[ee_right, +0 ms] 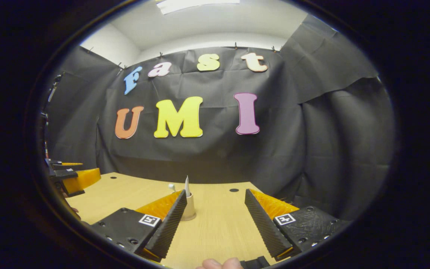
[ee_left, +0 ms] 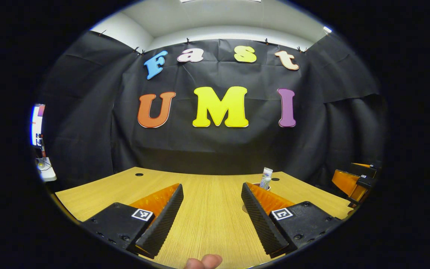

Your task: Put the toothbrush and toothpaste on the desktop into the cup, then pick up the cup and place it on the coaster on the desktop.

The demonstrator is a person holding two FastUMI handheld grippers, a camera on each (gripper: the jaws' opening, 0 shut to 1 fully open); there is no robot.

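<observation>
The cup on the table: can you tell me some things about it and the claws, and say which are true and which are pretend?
1. The toothpaste stands in the cup. True.
2. The left claw squeezes the cup. False: it is open, with bare table between its fingers.
3. The right claw is open. True.
4. The cup lies tipped on its side. False: it stands upright.
5. The right claw holds the toothpaste. False: it holds nothing.

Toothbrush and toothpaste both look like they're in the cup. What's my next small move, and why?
Probably shift the right gripper left in its view so its open fingers straddle the cup: toothpaste and toothbrush already stand in it, and it sits behind the left finger.
</observation>
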